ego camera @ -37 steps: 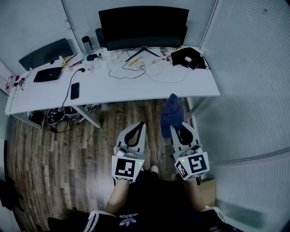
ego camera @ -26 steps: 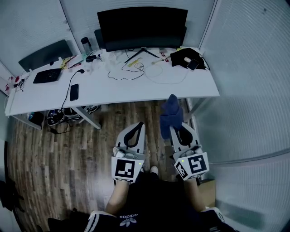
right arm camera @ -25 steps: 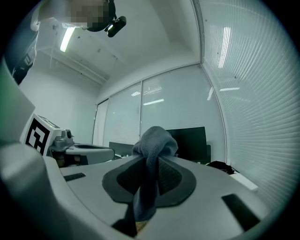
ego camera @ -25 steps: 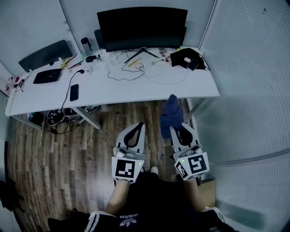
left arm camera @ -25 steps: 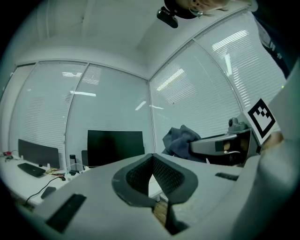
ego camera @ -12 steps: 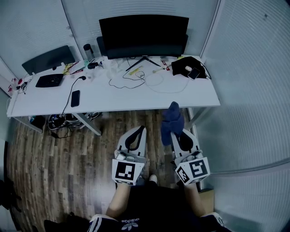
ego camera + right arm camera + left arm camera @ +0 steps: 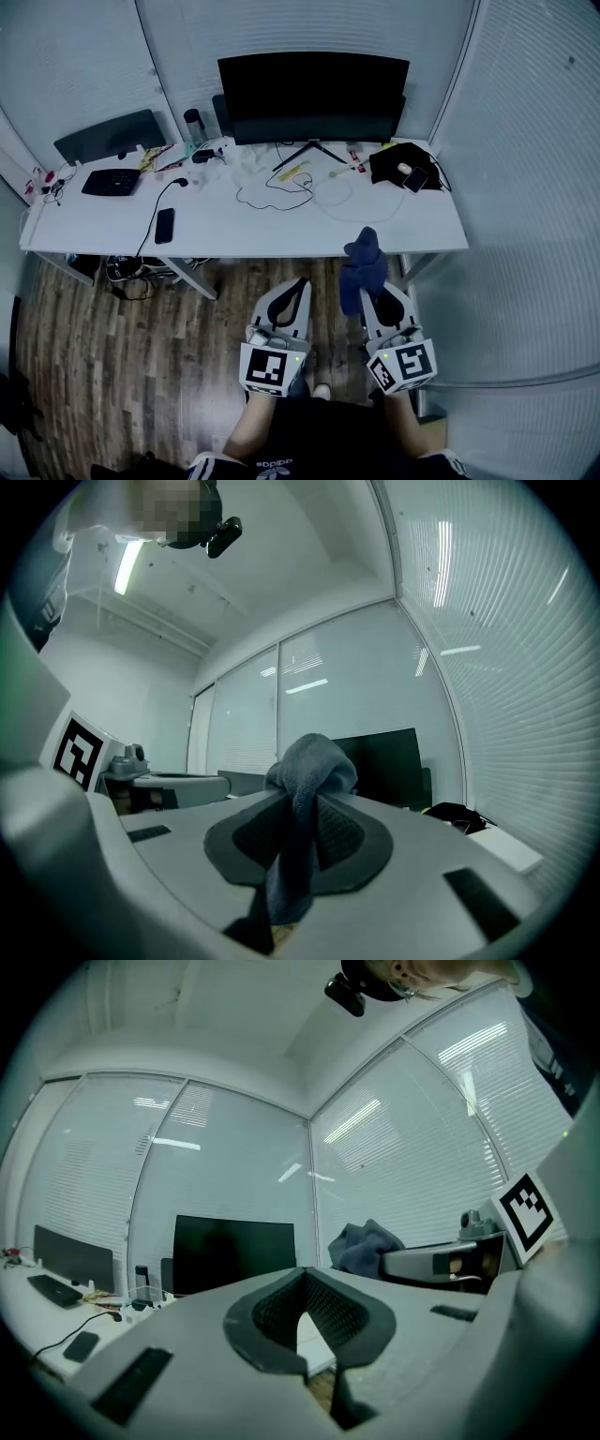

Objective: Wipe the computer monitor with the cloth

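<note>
Head view, left to right. White desk [image 7: 253, 239] stands along the back wall. Far left on it is a black keyboard [image 7: 111, 181], then a dark phone [image 7: 165, 225] lying flat near the front edge, and a bottle [image 7: 194, 124] upright at the back. The computer monitor [image 7: 314, 94] stands at the back centre: wide, black, screen dark, on a splayed foot. Loose cables [image 7: 281, 192] trail in front of it. A black bundle [image 7: 403, 167] lies at the right end of the desk. Left hand-held gripper [image 7: 300, 283] is held over the wood floor [image 7: 112, 356] short of the desk. In its own view the jaw tips are clenched together with nothing between them; only desk edge and floor show through the gap behind the tips. Right hand-held gripper [image 7: 373, 296] is beside it, grasping the cloth [image 7: 363, 267]. The cloth is dark blue, nappy weave, bunched. A rounded knob of it stands above the jaw tips and a narrow tail hangs down between the pads. It is at the desk's near edge, well apart from the monitor, not touching the screen.
</note>
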Available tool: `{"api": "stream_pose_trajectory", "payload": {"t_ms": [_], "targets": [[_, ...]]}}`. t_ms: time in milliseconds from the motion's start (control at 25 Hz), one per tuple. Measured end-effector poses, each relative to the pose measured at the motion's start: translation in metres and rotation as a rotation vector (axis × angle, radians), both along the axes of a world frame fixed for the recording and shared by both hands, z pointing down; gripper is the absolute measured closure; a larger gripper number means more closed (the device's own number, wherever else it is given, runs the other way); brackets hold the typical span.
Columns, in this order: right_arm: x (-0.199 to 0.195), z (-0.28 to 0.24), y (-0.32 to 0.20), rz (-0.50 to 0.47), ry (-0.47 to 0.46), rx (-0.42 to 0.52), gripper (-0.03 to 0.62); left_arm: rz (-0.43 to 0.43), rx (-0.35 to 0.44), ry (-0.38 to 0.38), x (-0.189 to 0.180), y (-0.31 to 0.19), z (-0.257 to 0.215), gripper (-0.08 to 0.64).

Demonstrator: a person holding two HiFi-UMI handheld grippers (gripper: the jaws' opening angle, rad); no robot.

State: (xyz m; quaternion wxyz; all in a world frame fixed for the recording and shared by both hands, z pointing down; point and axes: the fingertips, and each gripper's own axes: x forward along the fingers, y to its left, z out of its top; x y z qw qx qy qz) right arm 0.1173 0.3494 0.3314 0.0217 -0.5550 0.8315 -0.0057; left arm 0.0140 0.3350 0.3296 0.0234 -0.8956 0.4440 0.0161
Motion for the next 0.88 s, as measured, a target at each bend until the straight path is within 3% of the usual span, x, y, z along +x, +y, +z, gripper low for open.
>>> {"api": "stream_pose_trajectory", "payload": {"t_ms": [400,680,880], "targets": [[-0.036,-0.018,-0.137,0.04,0.001,0.036,0.538,0.043,0.034,0.013,-0.038,-0.145,-0.025,0.555],[-0.045,-0.008,-0.175,0.068,-0.009,0.037,0.538,0.054,0.034,0.0,-0.049,-0.187,-0.013,0.557],[-0.047,-0.005,-0.206,0.083,-0.018,0.005,0.538,0.065,-0.015,0.002,-0.058,-0.217,-0.002,0.555]]}}
